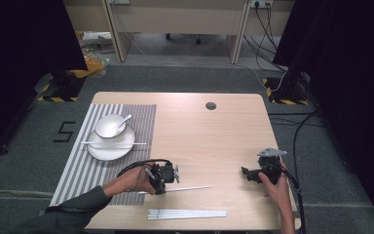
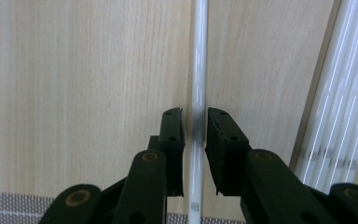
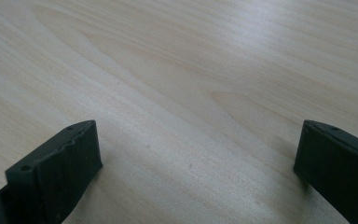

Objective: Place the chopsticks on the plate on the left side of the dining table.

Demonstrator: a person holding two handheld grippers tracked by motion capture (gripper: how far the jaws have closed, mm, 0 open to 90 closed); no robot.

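A single white chopstick (image 1: 190, 187) lies on the wooden table (image 1: 214, 141), pointing right from the edge of the striped placemat (image 1: 143, 117). My left gripper (image 1: 159, 189) is down at its left end. In the left gripper view the chopstick (image 2: 199, 60) runs between the jaws of that gripper (image 2: 196, 116); the jaws stand close on either side, with a thin gap on the left, so they are open. My right gripper (image 1: 247, 173) rests at the table's right side, and in the right gripper view its jaws (image 3: 198, 140) stand wide open over bare wood.
A bundle of white chopsticks (image 1: 187, 213) lies by the front edge, seen also at the right of the left gripper view (image 2: 335, 116). On the placemat, a white plate (image 1: 97, 152) carries a bowl (image 1: 108, 126), a spoon (image 1: 125, 119) and a chopstick (image 1: 141, 143). A cable hole (image 1: 211, 106) is at the back.
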